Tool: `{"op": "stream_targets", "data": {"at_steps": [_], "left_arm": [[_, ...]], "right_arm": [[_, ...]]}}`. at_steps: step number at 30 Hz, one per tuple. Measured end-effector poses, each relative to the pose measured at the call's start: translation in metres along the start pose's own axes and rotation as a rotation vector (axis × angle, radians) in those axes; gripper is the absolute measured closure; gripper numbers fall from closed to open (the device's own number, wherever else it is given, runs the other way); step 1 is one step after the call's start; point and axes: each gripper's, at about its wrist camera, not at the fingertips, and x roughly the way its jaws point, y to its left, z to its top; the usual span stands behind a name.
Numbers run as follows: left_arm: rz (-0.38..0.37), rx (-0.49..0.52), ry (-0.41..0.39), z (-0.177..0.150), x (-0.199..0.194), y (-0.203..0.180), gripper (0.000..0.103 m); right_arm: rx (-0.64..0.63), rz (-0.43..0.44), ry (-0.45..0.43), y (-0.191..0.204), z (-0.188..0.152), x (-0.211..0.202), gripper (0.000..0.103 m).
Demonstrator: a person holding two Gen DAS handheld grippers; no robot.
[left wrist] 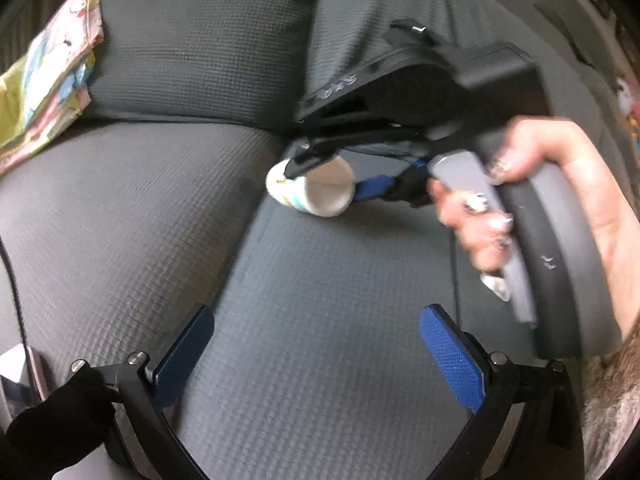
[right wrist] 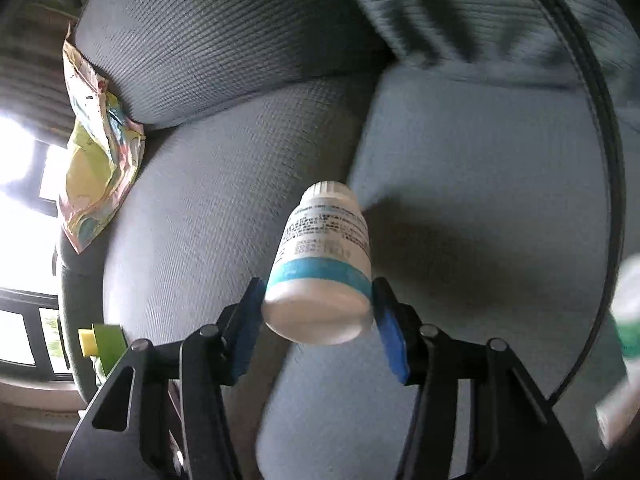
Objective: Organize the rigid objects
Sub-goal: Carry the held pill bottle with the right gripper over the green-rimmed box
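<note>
Right gripper (right wrist: 318, 320), blue pads clamping the white plastic pill bottle with a teal band (right wrist: 320, 268) by its base for carrying; left gripper (left wrist: 316, 360) fingers wide, empty over the grey waffle-weave sofa cushion (left wrist: 320, 280).

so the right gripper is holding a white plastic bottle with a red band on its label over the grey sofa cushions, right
Not quite: the band is light blue, not red. The right wrist view shows the right gripper shut on the white plastic bottle, its blue pads pressed against the sides at that band, over the grey sofa cushions. The rest stands.
</note>
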Motion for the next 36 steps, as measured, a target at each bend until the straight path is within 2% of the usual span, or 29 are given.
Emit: {"op": "stream_targets", "data": {"at_steps": [3, 7, 10, 15, 20, 23, 26, 29, 34, 36], "left_arm": [[-0.003, 0.022, 0.010, -0.011, -0.006, -0.006, 0.000], [-0.067, 0.040, 0.021, -0.020, -0.012, -0.013, 0.000], [-0.188, 0.009, 0.061, -0.025, -0.012, -0.020, 0.000], [-0.371, 0.030, 0.142, -0.029, -0.009, -0.045, 0.000], [-0.485, 0.099, 0.247, -0.047, -0.005, -0.085, 0.000], [-0.536, 0.149, 0.285, -0.059, -0.007, -0.106, 0.000], [-0.574, 0.167, 0.314, -0.067, -0.008, -0.118, 0.000], [-0.600, 0.160, 0.356, -0.078, -0.002, -0.129, 0.000], [-0.615, 0.193, 0.395, -0.088, 0.004, -0.153, 0.000], [-0.631, 0.207, 0.397, -0.092, 0.002, -0.161, 0.000]], "right_arm": [[-0.025, -0.037, -0.002, -0.010, -0.036, -0.028, 0.051], [-0.010, -0.087, -0.020, -0.025, -0.090, -0.066, 0.051], [-0.006, -0.139, -0.067, -0.052, -0.129, -0.104, 0.051], [0.002, -0.261, -0.107, -0.067, -0.191, -0.129, 0.051], [0.028, -0.354, -0.158, -0.084, -0.245, -0.149, 0.051], [0.050, -0.364, -0.149, -0.088, -0.261, -0.151, 0.050], [0.132, -0.356, -0.145, -0.109, -0.267, -0.152, 0.051], [0.195, -0.318, -0.162, -0.126, -0.270, -0.161, 0.047], [0.218, -0.264, -0.185, -0.136, -0.267, -0.168, 0.046], [0.228, -0.225, -0.175, -0.141, -0.266, -0.167, 0.050]]}}
